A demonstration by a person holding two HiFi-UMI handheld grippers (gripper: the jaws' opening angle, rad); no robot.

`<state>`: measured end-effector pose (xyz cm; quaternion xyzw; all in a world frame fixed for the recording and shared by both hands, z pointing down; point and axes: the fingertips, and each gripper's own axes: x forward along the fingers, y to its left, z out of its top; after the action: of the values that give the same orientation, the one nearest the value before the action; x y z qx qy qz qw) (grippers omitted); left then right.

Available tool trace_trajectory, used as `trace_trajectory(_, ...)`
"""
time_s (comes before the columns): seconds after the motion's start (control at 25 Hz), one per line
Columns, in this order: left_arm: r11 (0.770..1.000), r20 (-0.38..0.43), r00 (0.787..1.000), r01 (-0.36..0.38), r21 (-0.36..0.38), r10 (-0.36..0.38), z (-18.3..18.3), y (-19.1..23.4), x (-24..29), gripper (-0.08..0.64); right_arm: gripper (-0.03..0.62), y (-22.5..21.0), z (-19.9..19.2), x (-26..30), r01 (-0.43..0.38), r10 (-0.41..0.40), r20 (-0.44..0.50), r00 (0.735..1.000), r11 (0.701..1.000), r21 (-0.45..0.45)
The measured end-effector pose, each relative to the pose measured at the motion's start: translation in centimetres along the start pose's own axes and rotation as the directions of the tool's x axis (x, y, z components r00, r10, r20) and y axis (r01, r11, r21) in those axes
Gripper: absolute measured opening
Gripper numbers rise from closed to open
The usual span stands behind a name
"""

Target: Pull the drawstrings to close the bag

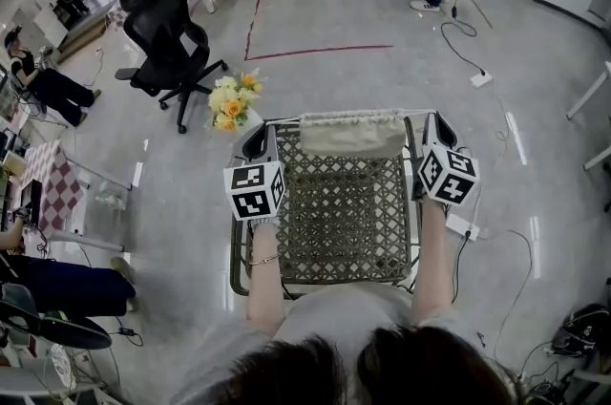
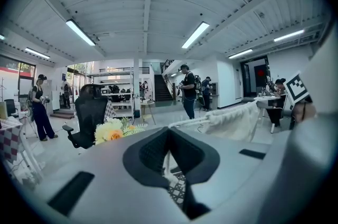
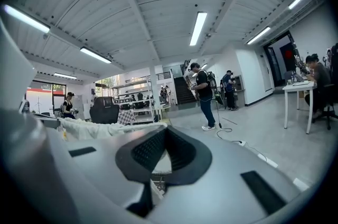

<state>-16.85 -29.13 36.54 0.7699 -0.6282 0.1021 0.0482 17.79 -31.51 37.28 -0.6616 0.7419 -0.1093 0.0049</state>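
**Jaws and drawstrings.** We see the left gripper (image 2: 168,131) with its jaws pressed together on a white left drawstring (image 2: 168,160). The right gripper (image 3: 165,132) is likewise clamped on a right drawstring (image 3: 155,189).

**Key relation.** In the head view the bag (image 1: 353,136) lies between the two grippers, at about 2 o'clock from the left jaws and about 10 o'clock from the right jaws. Its long axis, along the gathered hem, runs from 9 to 3 o'clock. We judge neither hand nearer, as the bag sits roughly midway. The closing pull would therefore run outward along that axis, the left toward 9 o'clock and the right toward 3 o'clock. The hem looks ruffled yet still wide, so we take the mouth as only partly drawn.

**Setting.** The bag sits at the 12 o'clock end of the woven-topped desk (image 1: 344,222).

**Count.** We count two grippers, two drawstrings, one bag and one desk. One bunch of flowers (image 1: 232,99) stands on the floor at 11 o'clock from the left gripper.
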Motion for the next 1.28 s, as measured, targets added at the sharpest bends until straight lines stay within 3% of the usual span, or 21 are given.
trace_trajectory(1.28, 0.996, 0.033, 0.997, -0.064, -0.067, 0.067, 0.4, 0.8, -0.5, 0.026, 0.022, -3.0, 0.2, -1.1, 0.118, -0.128, 0.039, 0.991, 0.973, 0.199)
